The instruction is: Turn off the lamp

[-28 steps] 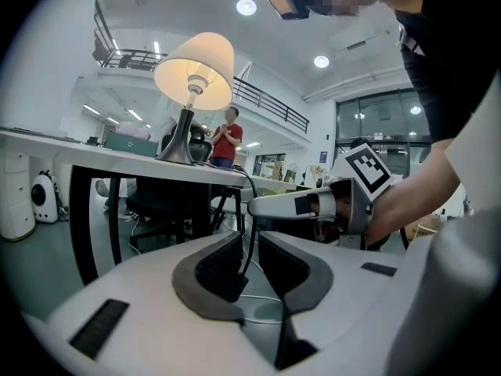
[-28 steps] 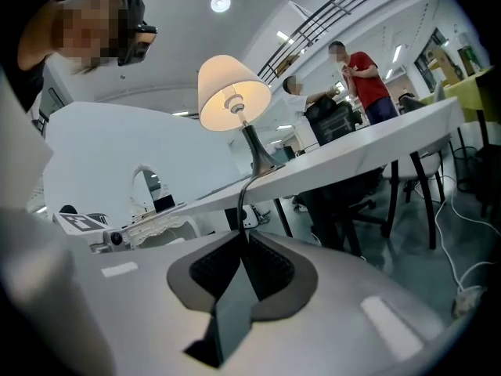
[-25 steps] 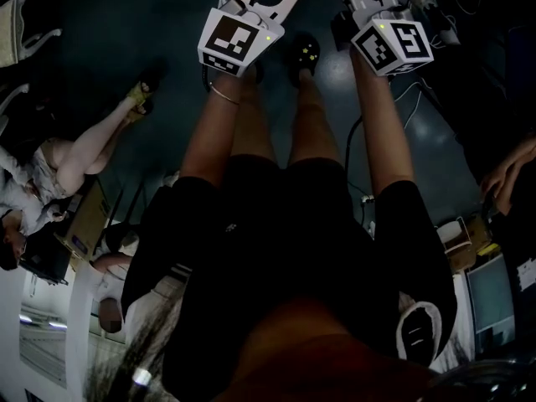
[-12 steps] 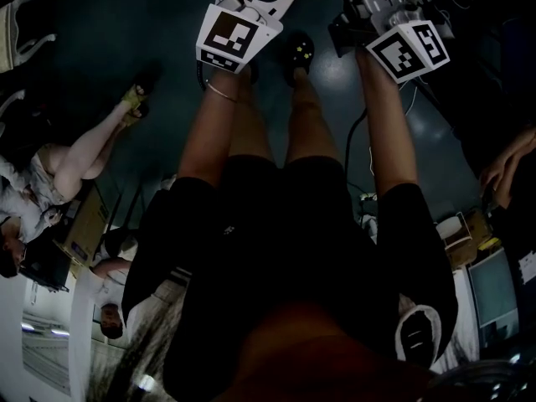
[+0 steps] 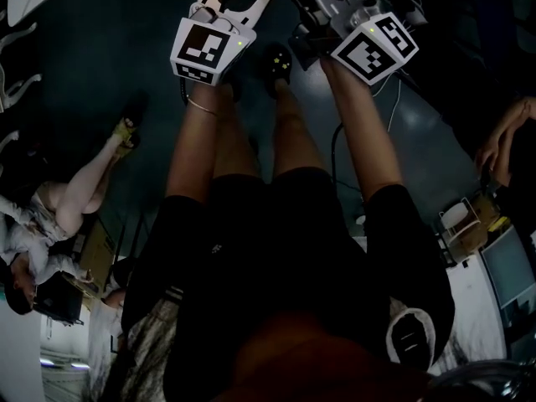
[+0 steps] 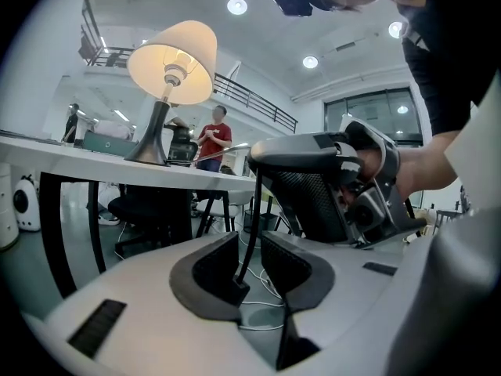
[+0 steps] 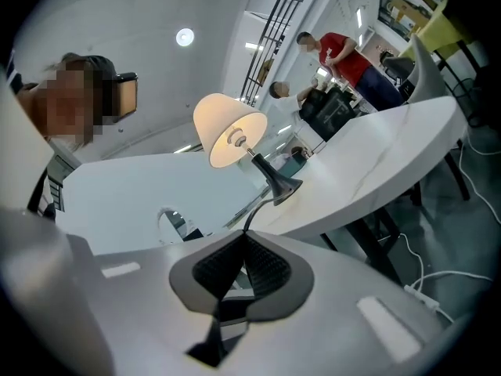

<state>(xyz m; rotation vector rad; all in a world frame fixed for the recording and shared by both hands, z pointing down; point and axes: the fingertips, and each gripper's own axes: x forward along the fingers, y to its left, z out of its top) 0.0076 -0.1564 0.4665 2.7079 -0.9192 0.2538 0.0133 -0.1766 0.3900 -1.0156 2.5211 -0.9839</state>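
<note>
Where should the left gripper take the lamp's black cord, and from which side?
The straight stretch of cord just below the right gripper. Come straight on with the left gripper, one jaw each side: the cord is thin, hangs upright and stands between its open jaws.

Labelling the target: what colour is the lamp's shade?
Cream, glowing warm yellow from inside. The shade shows best in the left gripper view.
</note>
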